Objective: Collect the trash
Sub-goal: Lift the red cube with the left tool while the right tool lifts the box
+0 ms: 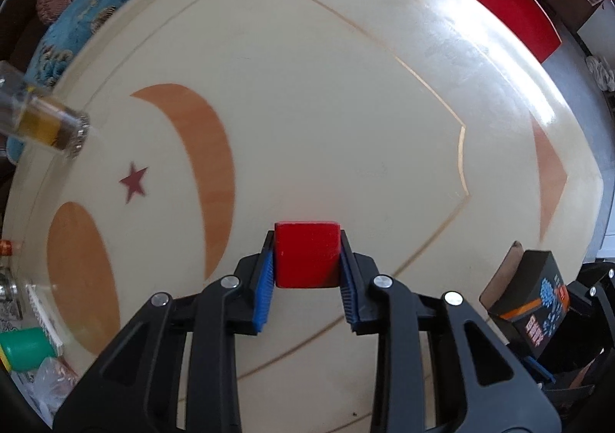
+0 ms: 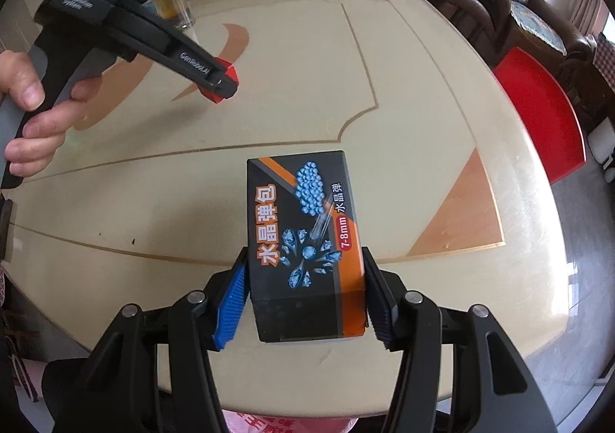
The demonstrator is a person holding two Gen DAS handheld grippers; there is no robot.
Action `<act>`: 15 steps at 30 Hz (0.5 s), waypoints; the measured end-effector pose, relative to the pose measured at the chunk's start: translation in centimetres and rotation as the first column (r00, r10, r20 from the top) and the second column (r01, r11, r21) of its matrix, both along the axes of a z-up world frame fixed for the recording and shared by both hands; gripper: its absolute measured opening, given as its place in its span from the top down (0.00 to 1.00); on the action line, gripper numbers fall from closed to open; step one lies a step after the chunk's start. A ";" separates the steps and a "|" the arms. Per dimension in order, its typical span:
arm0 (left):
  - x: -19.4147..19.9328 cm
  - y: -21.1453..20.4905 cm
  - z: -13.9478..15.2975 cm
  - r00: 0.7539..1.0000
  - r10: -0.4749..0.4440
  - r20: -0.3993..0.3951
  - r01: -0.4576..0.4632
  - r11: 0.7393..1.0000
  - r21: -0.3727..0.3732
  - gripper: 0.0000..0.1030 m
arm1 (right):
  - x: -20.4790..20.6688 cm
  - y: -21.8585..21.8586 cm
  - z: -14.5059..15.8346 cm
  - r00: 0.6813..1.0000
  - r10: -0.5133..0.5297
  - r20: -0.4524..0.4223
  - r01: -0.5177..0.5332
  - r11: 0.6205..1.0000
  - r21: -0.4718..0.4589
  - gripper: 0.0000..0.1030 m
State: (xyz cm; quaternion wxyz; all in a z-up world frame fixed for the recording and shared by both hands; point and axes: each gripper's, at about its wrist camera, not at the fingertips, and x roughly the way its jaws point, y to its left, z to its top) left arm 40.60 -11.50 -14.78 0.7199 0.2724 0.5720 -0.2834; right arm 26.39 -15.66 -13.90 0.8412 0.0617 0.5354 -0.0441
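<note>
**Over cream table (image 1: pixel 307 106) with orange inlays**

Left gripper (image 1: pixel 307 260) clamping red block (image 1: pixel 306 254) between blue pads, above the tabletop. Right gripper (image 2: pixel 305 287) squeezing black-and-orange printed box (image 2: pixel 307 240) by its sides, over the near table edge.

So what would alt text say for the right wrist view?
Black tongs with blue pads grip a black and orange box above a cream table. At upper left, a hand holds second tongs gripping a red block.
</note>
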 end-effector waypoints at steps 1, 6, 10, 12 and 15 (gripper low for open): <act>-0.3 -0.2 0.2 1.000 0.000 0.007 0.000 1.000 0.002 0.71 | -0.2 0.1 0.2 1.000 0.003 0.004 -0.003 1.000 -0.001 0.48; -2.9 1.4 2.3 0.999 0.010 0.043 -0.010 1.000 -0.001 0.71 | -0.8 0.3 1.3 1.000 0.015 0.024 -0.015 1.000 -0.007 0.48; -3.3 3.2 5.3 0.997 0.030 0.073 -0.029 0.999 -0.020 0.71 | -1.5 0.6 2.3 0.999 0.028 0.041 -0.027 1.000 -0.017 0.48; -3.8 4.8 6.2 0.996 0.041 0.084 -0.038 0.999 -0.031 0.71 | -2.0 0.8 3.0 0.998 0.033 0.052 -0.032 0.999 -0.020 0.48; -4.8 6.8 7.5 0.993 0.059 0.107 -0.054 0.997 -0.050 0.71 | -2.8 1.0 4.0 0.997 0.041 0.069 -0.040 0.999 -0.011 0.48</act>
